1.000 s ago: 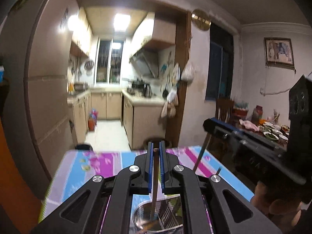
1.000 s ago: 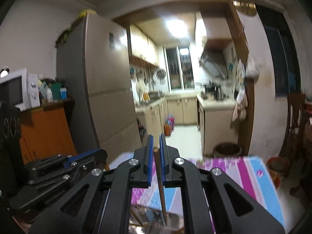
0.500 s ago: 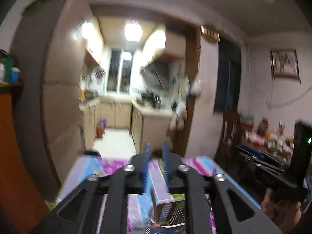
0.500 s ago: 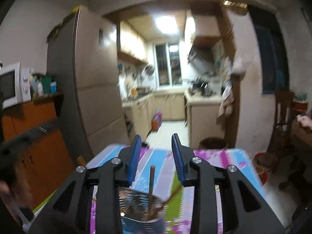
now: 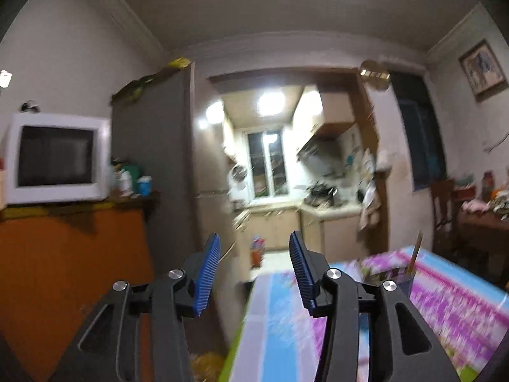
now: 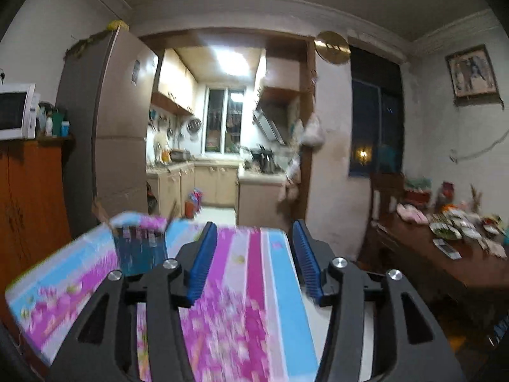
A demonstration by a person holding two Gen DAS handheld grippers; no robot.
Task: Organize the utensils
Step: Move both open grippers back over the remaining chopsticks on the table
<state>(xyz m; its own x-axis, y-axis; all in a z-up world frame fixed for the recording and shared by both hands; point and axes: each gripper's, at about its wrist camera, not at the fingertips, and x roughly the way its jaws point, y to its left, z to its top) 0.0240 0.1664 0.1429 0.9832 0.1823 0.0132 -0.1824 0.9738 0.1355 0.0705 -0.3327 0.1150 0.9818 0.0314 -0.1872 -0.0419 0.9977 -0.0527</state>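
Opening, both empty: left gripper [image 5: 254,270] past table [image 5: 273,334] edge, right gripper [image 6: 254,254] above table.

A lit kitchen [image 6: 222,146] opens beyond a tall fridge [image 6: 105,121]; a microwave [image 5: 55,157] sits on an orange cabinet [image 5: 70,254], somewhat blurred.
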